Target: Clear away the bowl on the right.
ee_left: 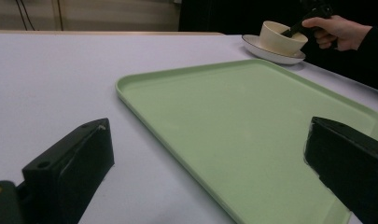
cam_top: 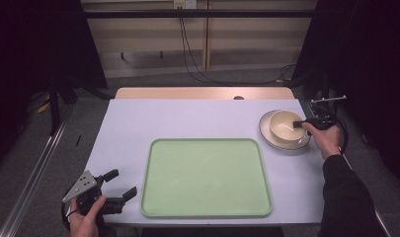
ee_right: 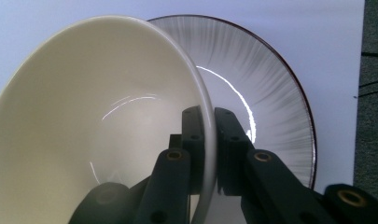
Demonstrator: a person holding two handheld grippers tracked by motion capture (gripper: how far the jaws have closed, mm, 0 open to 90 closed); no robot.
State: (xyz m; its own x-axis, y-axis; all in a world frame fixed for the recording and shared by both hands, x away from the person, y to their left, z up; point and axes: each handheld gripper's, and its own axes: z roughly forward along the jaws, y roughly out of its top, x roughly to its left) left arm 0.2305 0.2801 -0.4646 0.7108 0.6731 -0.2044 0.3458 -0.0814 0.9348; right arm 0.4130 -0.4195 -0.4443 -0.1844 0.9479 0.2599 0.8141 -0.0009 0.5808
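High view: cream bowl (cam_top: 287, 126) sits on a grey-streaked plate (cam_top: 266, 132) at the far right of the pale tabletop (cam_top: 187, 121), just beyond the far right corner of a light-green tray (cam_top: 206, 177) that lies mid-table w/ nothing on it. Right gripper (cam_top: 302, 124) comes in from the right side, the person's right hand (cam_top: 325, 138) around its body, fingers at the bowl's right rim. Left gripper (cam_top: 122, 184) is held off the near left corner of the tabletop, just left of the tray, fingers spread wide apart and gripping nothing (grey three-cornered plate on top faces up). Left gripper view: its two black fingers (ee_left: 79, 163) stand wide at either side, the tray's near edge lying between them but untouched; bowl (ee_left: 281, 39) and plate (ee_left: 266, 52) are far off at top right w/ the other hand on them. Right gripper view: fingers (ee_right: 193, 140) are clamped on the bowl's (ee_right: 84, 116) wall, one inside, one outside, rim running between them; the plate (ee_right: 266, 84) shows beneath and to the right, dark-edged, bowl resting toward its left part.
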